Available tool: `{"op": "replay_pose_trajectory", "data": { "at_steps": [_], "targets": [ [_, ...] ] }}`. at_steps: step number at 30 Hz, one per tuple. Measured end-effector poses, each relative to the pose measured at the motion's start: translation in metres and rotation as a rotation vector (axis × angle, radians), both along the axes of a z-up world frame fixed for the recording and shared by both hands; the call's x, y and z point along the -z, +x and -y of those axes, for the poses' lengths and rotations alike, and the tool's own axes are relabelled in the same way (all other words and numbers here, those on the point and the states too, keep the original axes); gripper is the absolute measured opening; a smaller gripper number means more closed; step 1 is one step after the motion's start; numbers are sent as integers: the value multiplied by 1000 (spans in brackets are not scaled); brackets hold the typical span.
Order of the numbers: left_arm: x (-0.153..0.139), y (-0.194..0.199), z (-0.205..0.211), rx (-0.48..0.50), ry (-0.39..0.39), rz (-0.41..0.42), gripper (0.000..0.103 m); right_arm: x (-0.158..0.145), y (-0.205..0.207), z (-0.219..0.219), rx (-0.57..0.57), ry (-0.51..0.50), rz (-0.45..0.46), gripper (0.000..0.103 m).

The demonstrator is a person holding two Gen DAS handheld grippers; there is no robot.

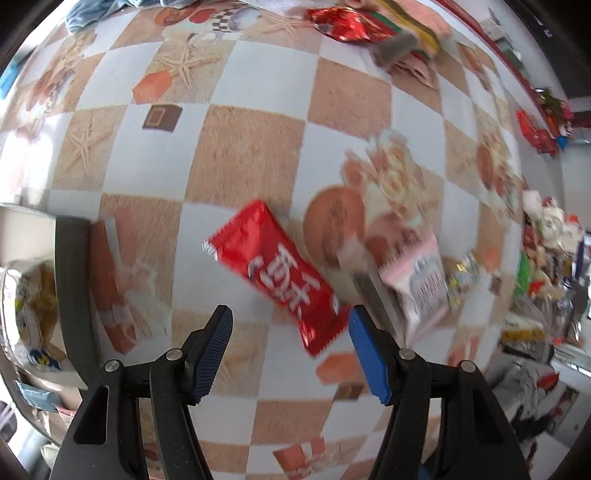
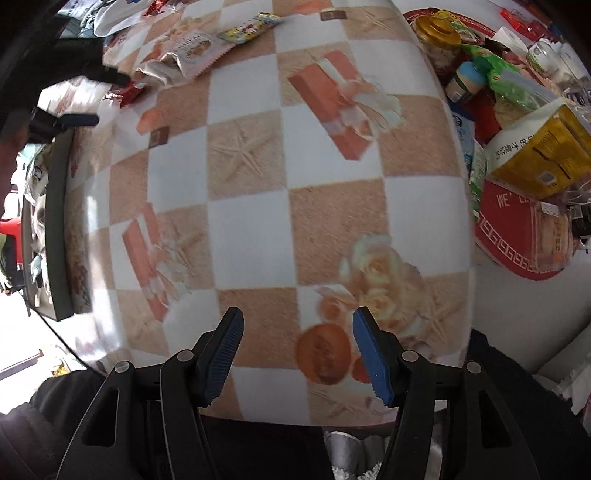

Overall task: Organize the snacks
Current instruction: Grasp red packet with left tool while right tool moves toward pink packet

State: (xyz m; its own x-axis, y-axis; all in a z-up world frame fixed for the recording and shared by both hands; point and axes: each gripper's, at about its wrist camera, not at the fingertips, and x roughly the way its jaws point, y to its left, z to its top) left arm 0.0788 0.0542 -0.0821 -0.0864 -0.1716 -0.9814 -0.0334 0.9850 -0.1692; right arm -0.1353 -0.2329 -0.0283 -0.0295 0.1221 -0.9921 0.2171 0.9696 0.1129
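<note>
On the table we found a checkered cloth (image 1: 236, 155) of white and sandy-brown squares, printed with starfish, gift boxes, roses and round biscuits. A red snack packet (image 1: 273, 273) with white lettering lay flat and diagonal on it, just ahead of the left gripper (image 1: 290, 317). That gripper's jaws stood apart with nothing between them; the packet's lower end lay close to the right-hand blue pad, and we could not confirm contact. A pink-and-white snack pouch (image 1: 421, 280) lay just beside the red packet, somewhat blurred. A heap of mixed wrappers (image 1: 546, 266) crowded the cloth's right edge, and a red foil packet (image 1: 343, 22) lay at the far edge.

The right gripper (image 2: 297, 321) hung over bare cloth, jaws likewise parted and empty. A round red tray (image 2: 509, 236) beside the cloth held a yellow box (image 2: 543, 155), a gold-lidded jar (image 2: 439, 33) and green bags.
</note>
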Motion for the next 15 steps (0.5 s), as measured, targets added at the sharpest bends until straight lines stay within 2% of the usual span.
{"op": "replay_pose_trajectory", "data": {
  "at_steps": [5,8,12,15],
  "targets": [
    [10,14,1,-30,65,16,69,0,-8,9,-1,4,-5,63],
    [10,21,9,8,125,38,70,1,-4,5,-13,2,-3,63],
    [9,15,19,72,159,72,67,0,-1,1,-40,-2,4,63],
    [2,-7,34,87,164,94,43,2,10,-8,-41,2,12,63]
  ]
}}
